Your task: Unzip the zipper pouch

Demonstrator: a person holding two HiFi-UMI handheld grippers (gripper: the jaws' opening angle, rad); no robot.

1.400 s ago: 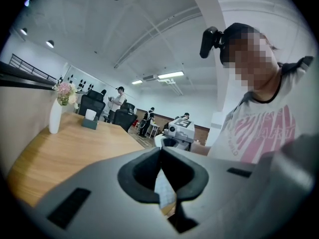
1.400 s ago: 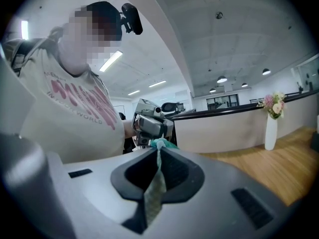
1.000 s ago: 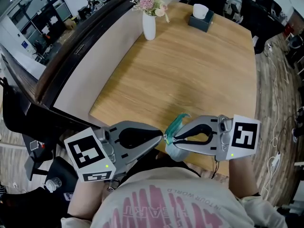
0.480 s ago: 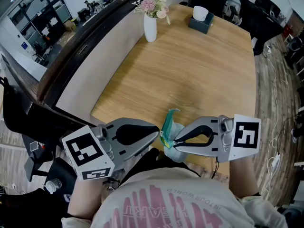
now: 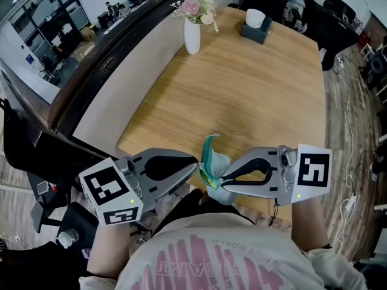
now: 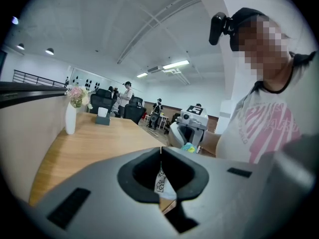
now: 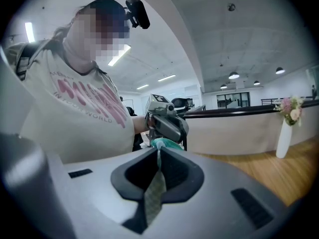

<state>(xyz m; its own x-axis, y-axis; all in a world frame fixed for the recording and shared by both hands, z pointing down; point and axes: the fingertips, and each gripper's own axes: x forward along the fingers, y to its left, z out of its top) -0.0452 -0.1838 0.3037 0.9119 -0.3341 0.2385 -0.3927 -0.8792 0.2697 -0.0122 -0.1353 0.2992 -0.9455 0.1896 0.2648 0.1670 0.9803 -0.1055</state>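
Head view: looks down on a broad wooden counter (image 5: 242,89), with a white vase (image 5: 192,36) and a tissue box (image 5: 254,24) at the far end. Nearer, finds the left claw (image 5: 196,167) and right claw (image 5: 219,177) almost tip to tip over the near edge, close to the person's chest. Between them, lifted off the counter, the teal zipper pouch (image 5: 211,161), crumpled, free end standing up and away.

Left gripper view: pressed together on a small printed tab (image 6: 160,179), probably the zipper pull, though too small to confirm. Right gripper view: pinched shut on a flat edge of the zipper pouch, teal bulk just past the tips.

For the coming pull: probably runs with its zipper line from one tip to the other, equally near both. Calls for drawing the tab out leftward while bracing with the right.
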